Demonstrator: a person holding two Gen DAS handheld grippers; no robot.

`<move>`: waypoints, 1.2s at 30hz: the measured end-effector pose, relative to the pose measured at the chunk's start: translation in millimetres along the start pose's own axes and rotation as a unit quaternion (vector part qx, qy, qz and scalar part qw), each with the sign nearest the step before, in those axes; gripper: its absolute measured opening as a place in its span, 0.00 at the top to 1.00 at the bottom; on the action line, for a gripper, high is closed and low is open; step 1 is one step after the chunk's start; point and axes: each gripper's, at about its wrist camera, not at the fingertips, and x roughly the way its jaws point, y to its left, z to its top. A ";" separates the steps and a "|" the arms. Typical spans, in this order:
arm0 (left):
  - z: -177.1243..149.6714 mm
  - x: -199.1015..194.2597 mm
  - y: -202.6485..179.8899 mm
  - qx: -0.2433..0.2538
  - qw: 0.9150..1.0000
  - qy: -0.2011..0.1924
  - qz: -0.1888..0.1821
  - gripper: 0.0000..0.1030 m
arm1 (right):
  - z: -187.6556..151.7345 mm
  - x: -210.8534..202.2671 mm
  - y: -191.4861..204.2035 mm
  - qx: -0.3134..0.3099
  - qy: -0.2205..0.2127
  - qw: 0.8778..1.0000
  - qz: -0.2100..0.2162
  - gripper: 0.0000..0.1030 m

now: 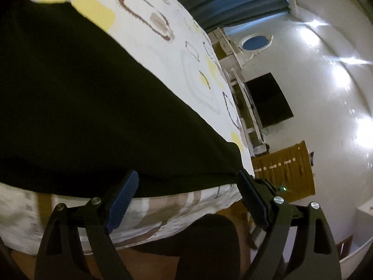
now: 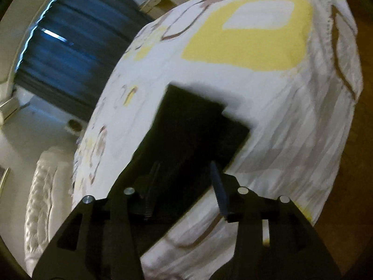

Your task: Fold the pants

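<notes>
Blue ribbed pads line the fingers (image 1: pixel 126 200) of the left gripper (image 1: pixel 186 186), which are spread wide apart with nothing held between them; the near hem of the black pants (image 1: pixel 88 107) lies just ahead of the tips, at the edge of the bed (image 1: pixel 163 46). In the right wrist view the right gripper (image 2: pixel 184 186) is also seen parted, somewhat less widely, with dark cloth lying between the fingers (image 2: pixel 220 198); whether any fabric is touched cannot be told, as the view is blurred and the cloth is dark.

The pants (image 2: pixel 193 135) are spread flat on the patterned bedsheet (image 2: pixel 244 42), near the bed's edge. From the right wrist view a long, narrow dark band is seen, with its long axis running away from the fingers toward the middle of the bed; the far end is squared off with a stepped corner. Which end is the waistband cannot be told.

The step in hand is judged to be the taking of the near edge at two places. It is done well if both layers are caught at matching spots along the hem, the fingers are closed fully before lifting, and the edge is carried straight along the long axis so that the fold lands square.
</notes>
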 end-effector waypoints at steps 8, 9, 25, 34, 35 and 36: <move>-10.5 6.5 24.2 -0.107 0.994 -0.026 0.004 0.18 | -34.0 37.7 18.9 0.025 0.078 0.994 0.071 0.58; -10.2 6.2 27.9 -0.119 0.992 -0.030 0.002 0.18 | -35.5 40.3 20.7 0.028 0.081 0.993 0.076 0.58; 13.9 13.2 39.0 -0.168 0.982 -0.086 -0.003 0.18 | -50.8 64.2 18.3 0.097 0.110 0.980 0.131 0.58; 12.8 23.5 43.1 -0.186 0.979 -0.075 0.041 0.74 | -57.0 82.4 32.9 0.073 0.107 0.983 0.128 0.84; 11.8 22.8 47.4 -0.194 0.977 -0.073 0.048 0.83 | -56.2 83.2 32.6 0.071 0.108 0.983 0.127 0.92; 11.1 21.9 50.2 -0.200 0.976 -0.073 0.049 0.85 | -57.2 83.5 33.8 0.067 0.107 0.984 0.126 0.92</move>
